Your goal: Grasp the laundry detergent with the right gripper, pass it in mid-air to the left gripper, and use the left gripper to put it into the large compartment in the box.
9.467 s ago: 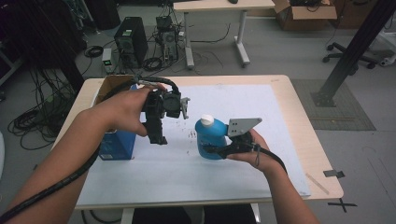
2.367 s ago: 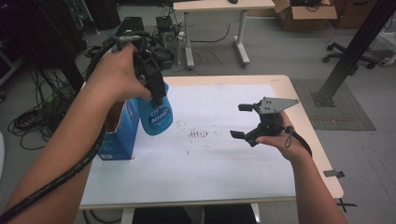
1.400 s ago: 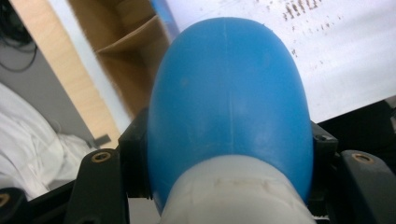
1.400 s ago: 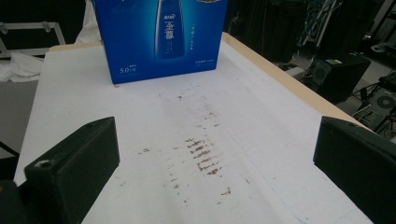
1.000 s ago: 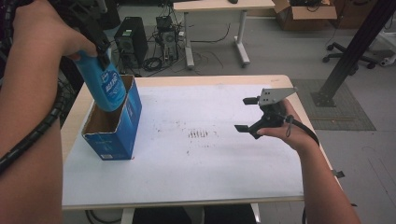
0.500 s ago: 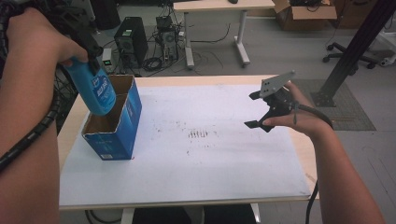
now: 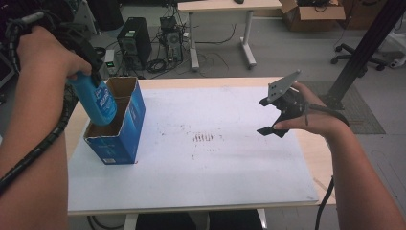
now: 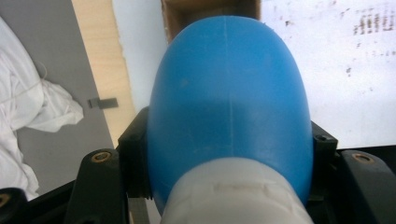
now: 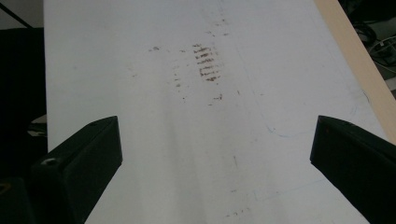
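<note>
Blue plastic is dominating the high view: the left gripper [image 7: 88, 72] is holding a bottle [image 7: 98, 100] by its neck, tilted, with its base hanging over the open top of a box [image 7: 117, 122] at the table's [image 7: 297, 148] left side. The right gripper [image 7: 280, 117] is hovering with nothing in it near the right edge.

Looking along the left gripper view, both jaws are clamping the bottle [image 8: 229, 107] just below its white cap [image 8: 233, 196]. Smooth and rounded, it is probably slippery and fairly light; the narrow neck seems the surest hold.

Through the right gripper view, the jaws are standing wide apart over the stained sheet [image 9: 205, 60].
</note>
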Motion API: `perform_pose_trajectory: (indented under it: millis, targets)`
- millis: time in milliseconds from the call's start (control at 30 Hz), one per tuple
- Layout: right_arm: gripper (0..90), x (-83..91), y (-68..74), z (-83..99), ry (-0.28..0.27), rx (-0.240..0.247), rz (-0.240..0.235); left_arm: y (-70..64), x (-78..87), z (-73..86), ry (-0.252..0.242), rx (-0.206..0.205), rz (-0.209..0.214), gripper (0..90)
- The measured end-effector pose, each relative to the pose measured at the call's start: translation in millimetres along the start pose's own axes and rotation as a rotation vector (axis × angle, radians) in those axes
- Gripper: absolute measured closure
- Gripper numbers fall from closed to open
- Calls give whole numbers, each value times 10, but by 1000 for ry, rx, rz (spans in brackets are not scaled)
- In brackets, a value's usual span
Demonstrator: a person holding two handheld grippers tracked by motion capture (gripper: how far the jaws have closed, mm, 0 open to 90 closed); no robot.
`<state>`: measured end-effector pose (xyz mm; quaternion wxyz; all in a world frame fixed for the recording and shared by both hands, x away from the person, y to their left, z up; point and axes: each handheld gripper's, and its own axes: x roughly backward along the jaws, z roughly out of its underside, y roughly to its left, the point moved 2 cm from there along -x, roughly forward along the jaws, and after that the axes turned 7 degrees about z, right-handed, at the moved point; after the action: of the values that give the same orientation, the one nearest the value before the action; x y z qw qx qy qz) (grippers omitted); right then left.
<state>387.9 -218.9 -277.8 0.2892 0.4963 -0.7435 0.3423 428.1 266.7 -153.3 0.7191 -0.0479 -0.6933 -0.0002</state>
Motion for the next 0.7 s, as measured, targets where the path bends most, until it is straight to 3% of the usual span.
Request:
perform_pose_trajectory:
  millis: [267,700]
  targets:
    - [21,18,37,-31,16,13,-14,90,-245,-27,19,10,19,381]
    - [23,-10,46,-49,41,15,-36,135,-467,-35,28,-1,16,380]
